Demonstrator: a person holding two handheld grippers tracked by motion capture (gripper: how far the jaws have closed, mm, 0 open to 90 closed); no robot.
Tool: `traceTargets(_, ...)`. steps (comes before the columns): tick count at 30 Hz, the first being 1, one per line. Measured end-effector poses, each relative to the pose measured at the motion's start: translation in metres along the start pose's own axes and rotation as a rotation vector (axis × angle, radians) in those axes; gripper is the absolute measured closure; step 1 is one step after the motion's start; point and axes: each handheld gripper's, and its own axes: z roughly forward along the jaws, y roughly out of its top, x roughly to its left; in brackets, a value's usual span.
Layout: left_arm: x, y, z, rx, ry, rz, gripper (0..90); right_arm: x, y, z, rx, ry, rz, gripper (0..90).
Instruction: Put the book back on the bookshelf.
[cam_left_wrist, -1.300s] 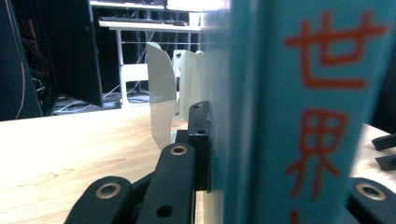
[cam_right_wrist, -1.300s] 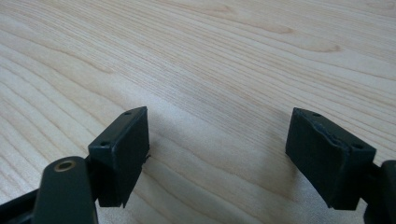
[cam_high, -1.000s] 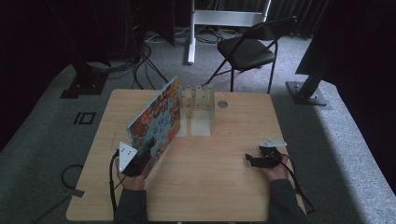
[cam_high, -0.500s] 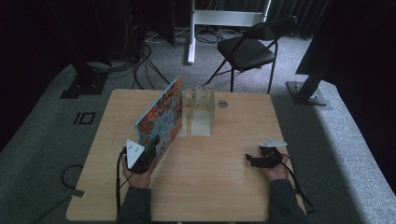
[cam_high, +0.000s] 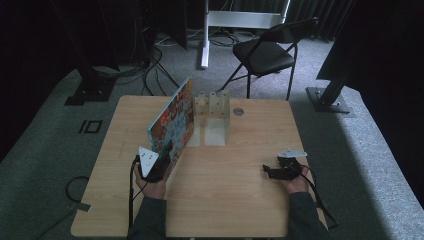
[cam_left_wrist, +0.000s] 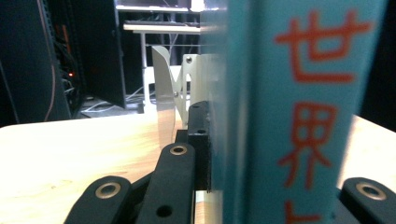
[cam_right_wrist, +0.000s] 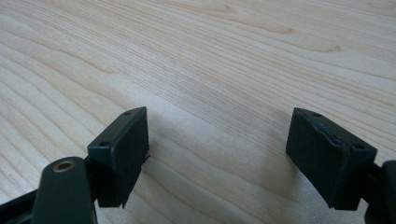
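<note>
A large picture book (cam_high: 172, 122) with a colourful cover stands on edge on the wooden table (cam_high: 240, 200), reaching from the front left towards the back centre. My left gripper (cam_high: 156, 169) is shut on its near end. In the left gripper view the teal spine (cam_left_wrist: 299, 112) with red characters sits against one black pad (cam_left_wrist: 198, 140). The other pad is hidden behind the book. A pale metal book rack (cam_high: 214, 107) stands at the book's far end. My right gripper (cam_high: 270, 171) rests low at the front right. Its jaws (cam_right_wrist: 217, 154) stand open over bare wood.
A small round disc (cam_high: 238, 112) lies on the table right of the rack. Behind the table stand a black folding chair (cam_high: 267, 55) and a white stand (cam_high: 205, 30). Cables trail on the grey carpet at the back left.
The left hand has shifted a little to the right with the book, and the book now stands more upright, showing less of its cover. The right hand has stayed put.
</note>
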Motion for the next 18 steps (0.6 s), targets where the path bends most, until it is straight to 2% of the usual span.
traceTargets(7, -0.002, 0.000, 0.005, -0.006, 0.043, -0.022, 81.0, 0.000, 0.000, 0.000, 0.000, 0.000, 0.000, 20.9)
traceTargets(14, -0.007, 0.000, 0.013, -0.003, 0.097, -0.062, 81.0, 0.000, 0.000, 0.000, 0.000, 0.000, 0.000, 20.9)
traceTargets(18, -0.010, -0.001, 0.018, 0.007, 0.120, -0.042, 81.0, 0.000, 0.000, 0.000, 0.000, 0.000, 0.001, 20.8)
